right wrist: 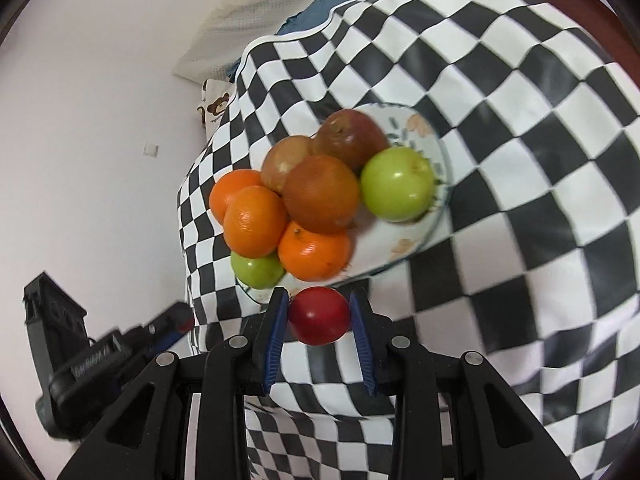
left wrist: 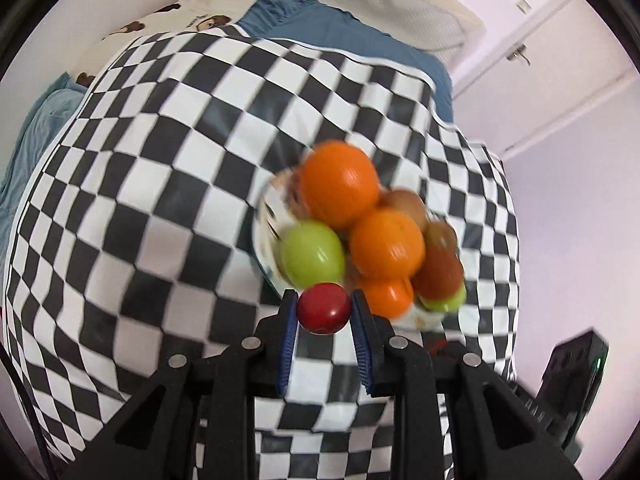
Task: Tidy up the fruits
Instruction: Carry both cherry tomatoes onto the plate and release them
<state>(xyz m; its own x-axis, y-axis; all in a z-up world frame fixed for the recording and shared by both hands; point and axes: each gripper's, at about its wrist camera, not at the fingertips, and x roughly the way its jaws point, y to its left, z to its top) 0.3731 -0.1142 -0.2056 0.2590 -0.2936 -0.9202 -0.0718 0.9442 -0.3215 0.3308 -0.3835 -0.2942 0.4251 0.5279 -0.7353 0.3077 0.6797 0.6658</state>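
A white floral plate (right wrist: 416, 236) on the checkered cloth holds a pile of oranges (right wrist: 256, 220), green apples (right wrist: 396, 186) and brownish-red fruits (right wrist: 320, 194). The same plate (left wrist: 266, 216) shows in the left wrist view with oranges (left wrist: 340, 184) and a green apple (left wrist: 312, 260). My left gripper (left wrist: 324, 310) is shut on a small red fruit (left wrist: 324, 308), held just at the plate's near edge. My right gripper (right wrist: 319, 316) is shut on another small red fruit (right wrist: 319, 316), just before the plate's near rim.
The black-and-white checkered cloth (left wrist: 160, 200) covers a table whose edge drops off beside the plate. A bed with blue sheet (left wrist: 340, 32) and bear-print pillow (left wrist: 208, 4) lies behind. The other gripper's black body (right wrist: 80, 356) is at lower left in the right wrist view.
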